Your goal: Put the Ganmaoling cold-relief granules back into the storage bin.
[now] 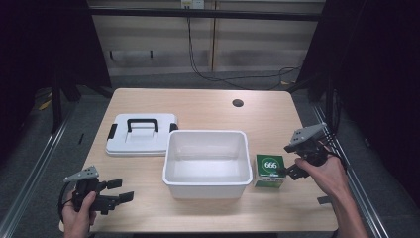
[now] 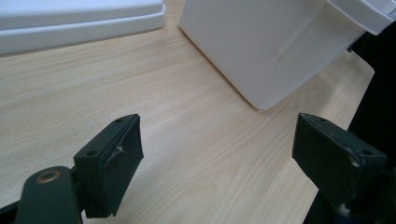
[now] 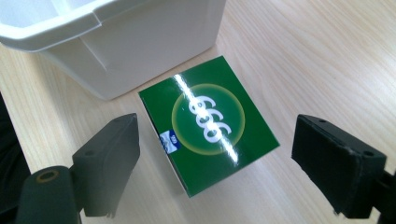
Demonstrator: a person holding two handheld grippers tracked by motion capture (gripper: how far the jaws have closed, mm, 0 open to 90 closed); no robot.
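Green card is covering the top of a small box (image 1: 270, 165), and a pale ring with white numbers is printed in the middle of it. A small blue mark is printed near one edge, and bright light is being bounced off the shiny top. The sides of the box are looking pale. The box is being kept flat on the wooden table (image 1: 208, 106), just beside the right wall of the white tub (image 1: 206, 182), and in the right gripper view (image 3: 210, 126) it is seen close to a corner of that tub.

The right gripper (image 1: 283, 172) is being held just above the box by a hand (image 1: 327, 173). Its jaws are spread wide apart, one on each side of the box, and nothing is being squeezed by them.

The white tub is being left open in the middle of the table, and nothing is seen inside it. Its white lid (image 1: 141, 135), with a black handle, is lying flat just to the left of it.

The left gripper (image 1: 120, 190) is being held near the front left corner of the table, with its jaws spread wide and nothing between them.
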